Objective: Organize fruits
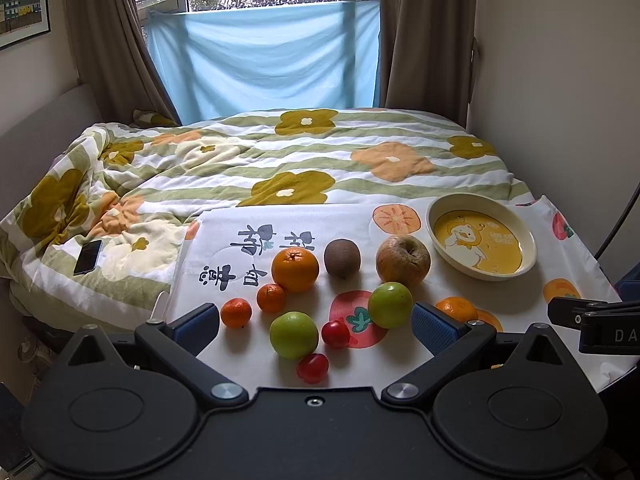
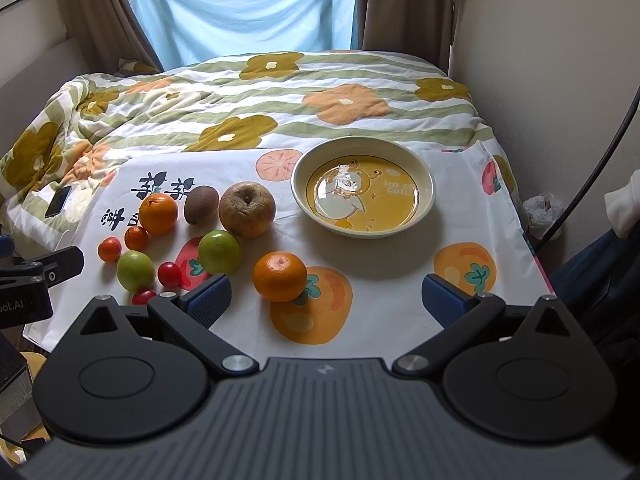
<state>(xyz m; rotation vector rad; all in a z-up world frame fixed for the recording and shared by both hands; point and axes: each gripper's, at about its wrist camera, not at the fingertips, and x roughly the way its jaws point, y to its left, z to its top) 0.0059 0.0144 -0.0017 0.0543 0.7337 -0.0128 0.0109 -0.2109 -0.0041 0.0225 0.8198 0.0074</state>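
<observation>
Fruits lie on a white printed cloth (image 1: 248, 220): a big orange (image 1: 295, 269), a kiwi (image 1: 342, 258), a brown wrinkled apple (image 1: 403, 260), two green apples (image 1: 294, 335) (image 1: 390, 305), small tangerines (image 1: 271, 298) (image 1: 236, 312), two red cherry tomatoes (image 1: 335, 334) (image 1: 312, 367), and a lone orange (image 2: 280, 276). An empty yellow duck plate (image 2: 420, 172) stands at the far right. My left gripper (image 1: 316, 326) is open above the near fruits. My right gripper (image 2: 326, 300) is open, just behind the lone orange.
A flowered quilt (image 1: 280, 152) covers the bed beyond the cloth. A phone (image 1: 88, 257) lies on it at the left. A wall (image 2: 560, 80) is close on the right, with a cable (image 2: 600, 152) and a plastic bag (image 2: 542, 208).
</observation>
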